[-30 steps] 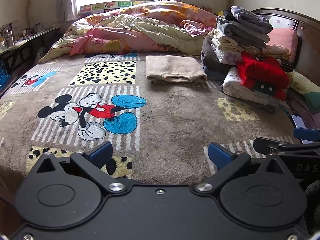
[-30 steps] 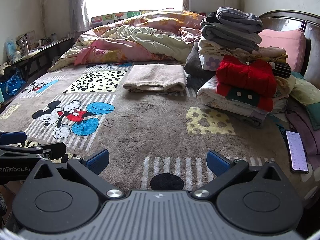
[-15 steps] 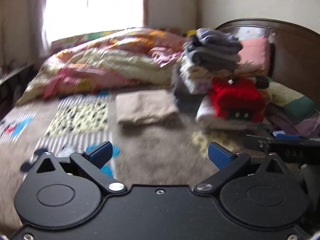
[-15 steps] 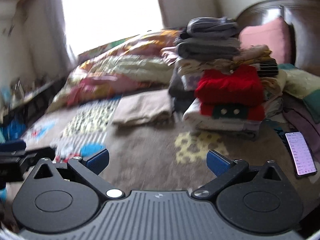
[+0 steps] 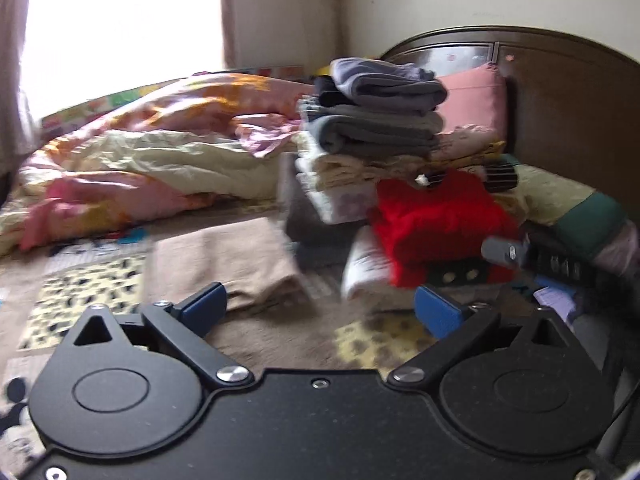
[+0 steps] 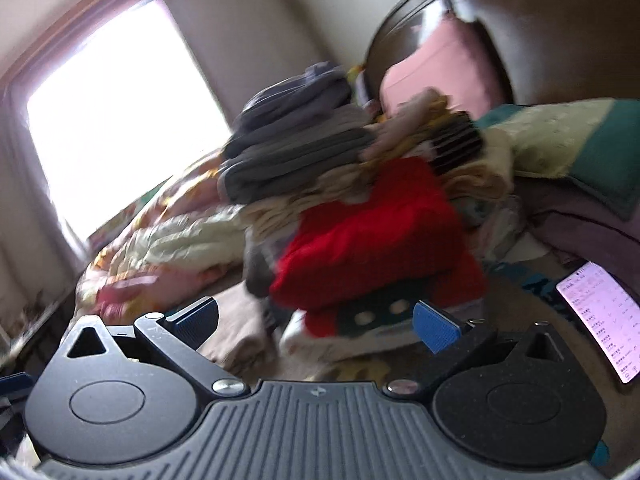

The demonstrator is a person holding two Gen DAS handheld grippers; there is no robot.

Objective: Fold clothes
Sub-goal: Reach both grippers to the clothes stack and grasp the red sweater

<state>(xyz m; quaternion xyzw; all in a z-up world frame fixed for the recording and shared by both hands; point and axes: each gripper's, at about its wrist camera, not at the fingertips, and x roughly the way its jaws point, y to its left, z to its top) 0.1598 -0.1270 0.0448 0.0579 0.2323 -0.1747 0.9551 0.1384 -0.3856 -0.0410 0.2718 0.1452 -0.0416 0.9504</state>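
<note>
A tall pile of folded clothes (image 5: pixel 372 136) stands on the bed by the headboard, with a red sweater (image 5: pixel 436 220) at its front; the pile also shows in the right wrist view (image 6: pixel 296 152), as does the red sweater (image 6: pixel 372 236). A folded beige garment (image 5: pixel 224 264) lies flat on the blanket to the left of the pile. My left gripper (image 5: pixel 320 312) is open and empty, a short way in front of the pile. My right gripper (image 6: pixel 316 324) is open and empty, close to the red sweater. Both views are blurred.
A rumpled quilt (image 5: pixel 152 160) fills the far side of the bed. A pink pillow (image 5: pixel 472 100) leans on the dark wooden headboard (image 5: pixel 568 92). A phone with a lit screen (image 6: pixel 600 320) lies on the bed at the right. A window is behind.
Both grippers have swung right and forward towards the clothes pile, which now looks larger and nearer. The right view has tilted. Both stay open.
</note>
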